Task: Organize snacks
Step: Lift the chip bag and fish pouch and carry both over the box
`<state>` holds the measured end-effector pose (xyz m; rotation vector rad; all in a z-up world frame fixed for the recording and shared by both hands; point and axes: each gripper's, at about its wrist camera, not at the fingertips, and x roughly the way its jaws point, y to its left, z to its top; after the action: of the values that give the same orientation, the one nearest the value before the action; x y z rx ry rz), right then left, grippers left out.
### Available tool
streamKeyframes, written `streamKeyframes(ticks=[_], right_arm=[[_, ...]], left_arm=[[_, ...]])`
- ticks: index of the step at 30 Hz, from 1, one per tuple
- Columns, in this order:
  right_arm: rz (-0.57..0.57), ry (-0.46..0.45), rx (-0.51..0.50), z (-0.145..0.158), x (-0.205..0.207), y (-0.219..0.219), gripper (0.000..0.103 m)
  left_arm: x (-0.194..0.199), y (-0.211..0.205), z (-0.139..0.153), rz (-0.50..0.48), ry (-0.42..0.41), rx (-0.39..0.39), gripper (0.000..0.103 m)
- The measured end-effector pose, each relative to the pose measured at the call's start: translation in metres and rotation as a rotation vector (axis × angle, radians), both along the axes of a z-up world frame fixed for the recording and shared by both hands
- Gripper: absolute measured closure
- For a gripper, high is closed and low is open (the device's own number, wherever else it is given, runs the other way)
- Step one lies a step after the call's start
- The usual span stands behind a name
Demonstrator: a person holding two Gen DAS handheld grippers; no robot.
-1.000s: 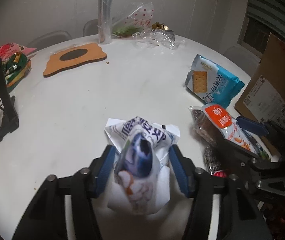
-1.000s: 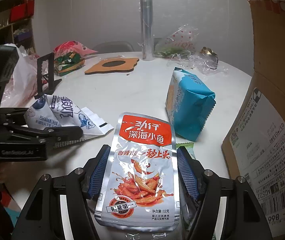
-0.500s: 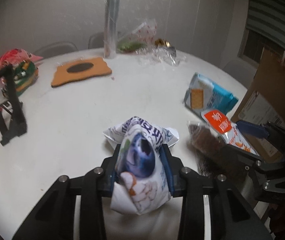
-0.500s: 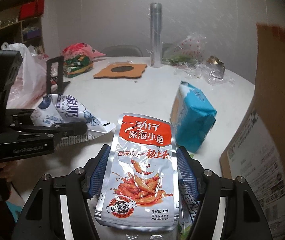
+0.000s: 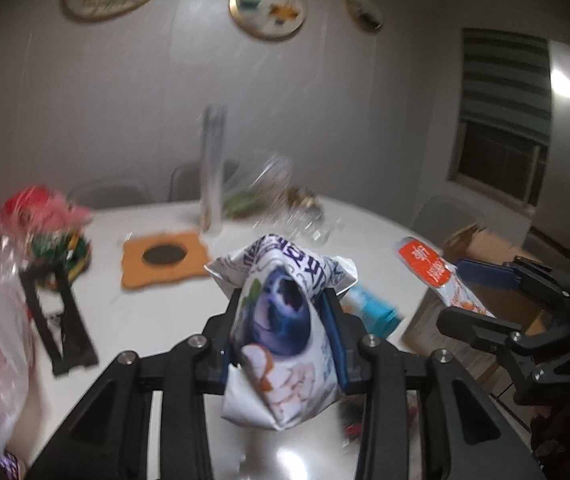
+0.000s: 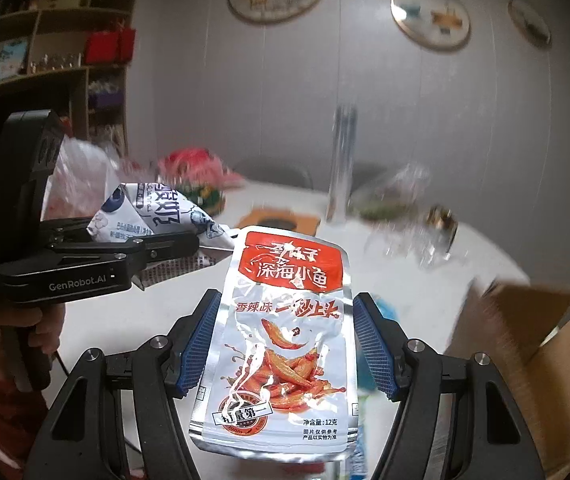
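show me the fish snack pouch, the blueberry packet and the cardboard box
fish snack pouch (image 6: 285,336), right wrist view, middle of its printed front
blueberry packet (image 5: 285,312), left wrist view, on the blueberry picture
cardboard box (image 6: 525,320), right wrist view, on its open flap

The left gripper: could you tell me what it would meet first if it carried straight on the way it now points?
Probably the white table. The left gripper, shut on the blueberry bag, points slightly downward over the tabletop, toward the bare patch right of the orange mat. Depth is unclear in the blur.
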<state>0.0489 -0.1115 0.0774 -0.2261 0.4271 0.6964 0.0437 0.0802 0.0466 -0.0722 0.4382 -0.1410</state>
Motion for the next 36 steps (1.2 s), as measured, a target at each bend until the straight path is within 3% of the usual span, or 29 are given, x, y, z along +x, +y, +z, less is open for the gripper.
streamKeyframes(ticks=[6,15,20,24,36], right_arm=[[-0.071,-0.068,0.050,0.042,-0.007,-0.045,0.039],[-0.272,-0.060,0.066,0.048,0.005,-0.134,0.039],[-0.321,0.026,0.066,0.029,0.022,-0.171,0.039],[-0.339,0.073,0.051,0.013,0.033,-0.190,0.039],[-0.289,0.173,-0.050,-0.021,0.068,-0.199,0.039]], left_arm=[[0.006,-0.043,0.042,-0.132,-0.068,0.001,0.069],[0.041,-0.143,0.070,-0.370,-0.060,0.023,0.069],[0.063,-0.199,0.066,-0.482,0.003,0.041,0.069],[0.080,-0.233,0.054,-0.514,0.060,0.086,0.069],[0.110,-0.277,0.022,-0.575,0.208,0.187,0.069]])
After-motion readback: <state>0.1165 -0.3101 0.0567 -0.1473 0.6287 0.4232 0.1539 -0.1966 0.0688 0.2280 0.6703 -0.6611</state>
